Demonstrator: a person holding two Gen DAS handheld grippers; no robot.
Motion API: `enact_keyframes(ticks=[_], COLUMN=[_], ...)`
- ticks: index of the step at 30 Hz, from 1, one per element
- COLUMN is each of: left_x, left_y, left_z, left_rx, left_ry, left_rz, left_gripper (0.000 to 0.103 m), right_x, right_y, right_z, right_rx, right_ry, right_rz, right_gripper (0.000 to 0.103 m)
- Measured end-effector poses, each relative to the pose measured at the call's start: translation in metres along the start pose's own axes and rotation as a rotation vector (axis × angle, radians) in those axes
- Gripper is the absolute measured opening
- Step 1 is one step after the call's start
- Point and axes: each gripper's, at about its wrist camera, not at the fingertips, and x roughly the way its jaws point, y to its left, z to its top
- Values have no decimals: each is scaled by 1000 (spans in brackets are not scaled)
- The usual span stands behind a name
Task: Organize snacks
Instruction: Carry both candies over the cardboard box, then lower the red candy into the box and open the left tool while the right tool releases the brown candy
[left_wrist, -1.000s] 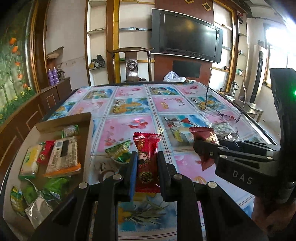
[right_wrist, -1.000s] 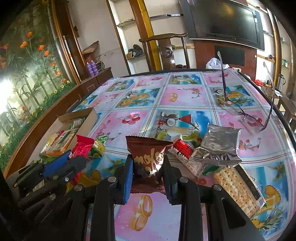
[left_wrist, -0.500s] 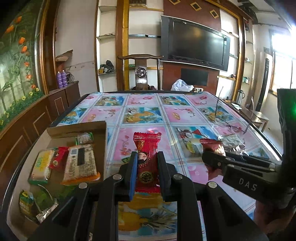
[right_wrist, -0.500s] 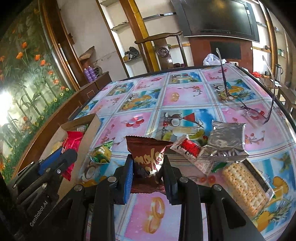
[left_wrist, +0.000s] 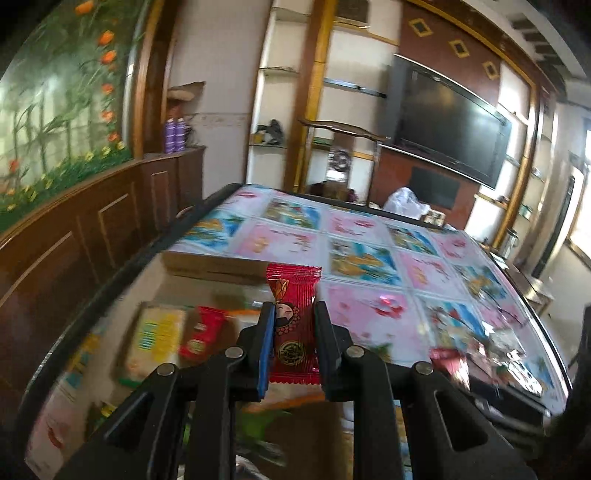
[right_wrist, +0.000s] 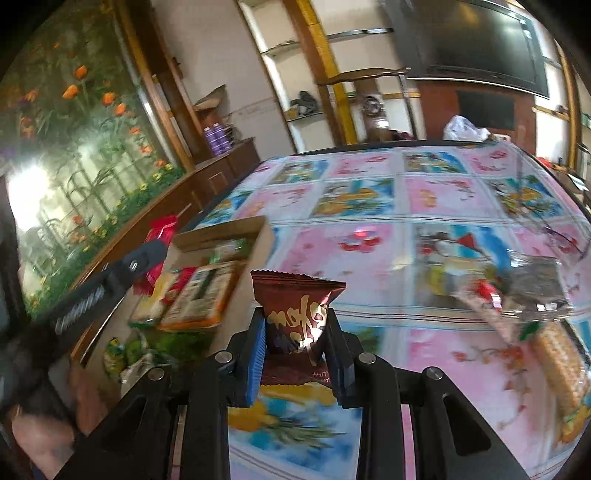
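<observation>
The left tongs (left_wrist: 293, 332) were clamped on a red snack packet (left_wrist: 294, 325), its crimped top standing upright above the jaws and its lower end hanging just under them. That packet hung in the air over the open cardboard box (left_wrist: 218, 266), which sat at the left edge of the tabletop (left_wrist: 369, 306). The right tongs (right_wrist: 295, 341) were likewise closed on a dark brown snack packet (right_wrist: 295, 310) with gold lettering, held upright above the tabletop just to the right of the box.

Inside the box, nearest the camera in the right wrist view, lay a heap of green wrappers (right_wrist: 147, 347) with a silvery one among them. Beyond these rested a flat orange-edged packet (right_wrist: 201, 299) with a white label, overlapping a pale yellow-and-green packet (left_wrist: 155, 341) and a small red packet (left_wrist: 201, 332) beside it. A small green-printed sachet (right_wrist: 229, 251) lay against the far wall of the box. Motion blur hid the finer print on all of them.

Out on the tabletop, well apart from the box on the right side, a loose group of snacks stayed outside any container: a silver foil pouch (right_wrist: 539, 288), a red-and-white packet (right_wrist: 484, 291) touching it, and a clear sleeve of crackers (right_wrist: 557, 362) nearer the edge. Past the tabletop stood a wooden chair (right_wrist: 369, 96) and shelves.
</observation>
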Motion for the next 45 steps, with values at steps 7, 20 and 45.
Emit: enact_keyframes(ticks=[7,20,45], left_x=[20,41,44], left_y=[61,77,81], left_z=[9,-2,-3], left_rx=[-122,-145,-161], left_ry=[88,181,195], left_rz=[20,59,58], left_gripper=[20,20,20], right_x=[31,64,71], right_y=[62,84,87], right_z=[-1,-17,-26], right_rx=[-113,-192,-187], right_ry=[53,122,152], right_rz=[76,101,136], right_gripper=[32,32,33])
